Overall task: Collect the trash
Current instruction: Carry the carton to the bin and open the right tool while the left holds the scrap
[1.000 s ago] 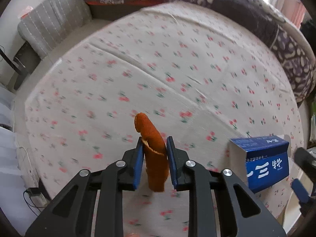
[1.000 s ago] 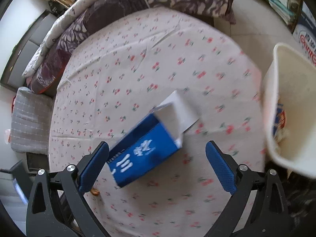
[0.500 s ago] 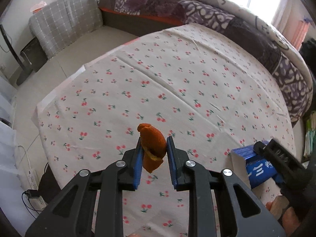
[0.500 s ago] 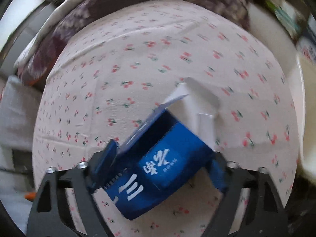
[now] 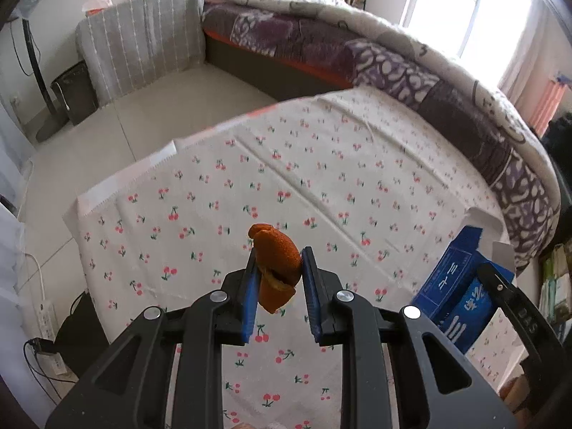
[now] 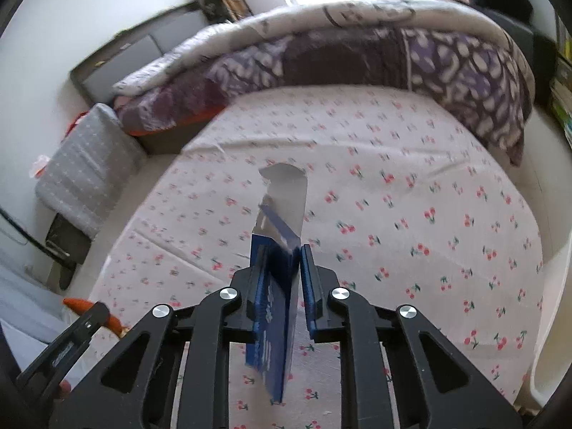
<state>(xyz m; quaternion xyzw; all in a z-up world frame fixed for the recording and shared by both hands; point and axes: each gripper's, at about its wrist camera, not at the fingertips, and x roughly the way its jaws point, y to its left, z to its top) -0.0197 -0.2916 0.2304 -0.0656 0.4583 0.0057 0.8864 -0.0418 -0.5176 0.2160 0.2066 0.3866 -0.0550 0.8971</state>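
My left gripper [image 5: 278,275] is shut on an orange peel [image 5: 277,261] and holds it above the cherry-print tablecloth [image 5: 321,178]. My right gripper [image 6: 282,268] is shut on a flattened blue carton [image 6: 275,307], whose open white flap [image 6: 286,193] points away from me. The carton [image 5: 454,286] and the right gripper's arm show at the right of the left wrist view. The peel [image 6: 80,305] and the left gripper's tip show at the lower left of the right wrist view.
A bed with a purple patterned quilt [image 5: 393,60] runs behind the table. A grey cushion [image 5: 143,46] and a dark bin [image 5: 73,89] stand on the floor at the left. A white bin's rim [image 6: 550,339] shows at the right edge.
The right gripper closed on the blue carton and lifted it off the table. The left gripper rose with the orange peel and pulled back from the table.
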